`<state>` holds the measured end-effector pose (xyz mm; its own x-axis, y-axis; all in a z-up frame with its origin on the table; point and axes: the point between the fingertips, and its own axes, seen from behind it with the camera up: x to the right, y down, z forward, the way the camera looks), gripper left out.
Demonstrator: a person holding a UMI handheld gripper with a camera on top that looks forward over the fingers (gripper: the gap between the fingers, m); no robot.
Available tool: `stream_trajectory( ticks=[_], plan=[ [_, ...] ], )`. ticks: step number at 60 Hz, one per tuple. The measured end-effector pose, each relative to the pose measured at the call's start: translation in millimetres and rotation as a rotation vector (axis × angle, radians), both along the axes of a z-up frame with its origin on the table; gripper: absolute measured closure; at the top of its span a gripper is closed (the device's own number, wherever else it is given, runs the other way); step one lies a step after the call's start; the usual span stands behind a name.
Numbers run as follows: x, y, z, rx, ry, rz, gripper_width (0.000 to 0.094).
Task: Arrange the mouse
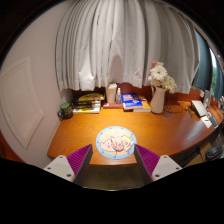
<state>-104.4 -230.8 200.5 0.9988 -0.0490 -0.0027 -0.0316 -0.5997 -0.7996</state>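
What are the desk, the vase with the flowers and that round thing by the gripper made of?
The desk looks like wood or wood veneer: warm orange-brown with a slight sheen. The vase seems ceramic or matte plastic, pale and opaque, holding flowers. The round mouse pad, just ahead of the open gripper, looks like printed fabric or soft rubber; I cannot tell which.

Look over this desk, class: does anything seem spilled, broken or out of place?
Nothing stands out. The round mat lies flat on the desk just ahead of the open gripper; the vase stands upright.
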Motion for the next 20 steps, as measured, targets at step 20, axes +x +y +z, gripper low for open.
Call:
stream_trajectory(
  ticks=[20],
  plan=[
    [-21.5, -21.3, 3.1, 0.019, 0.000, 0.038, 0.0098]
  ],
)
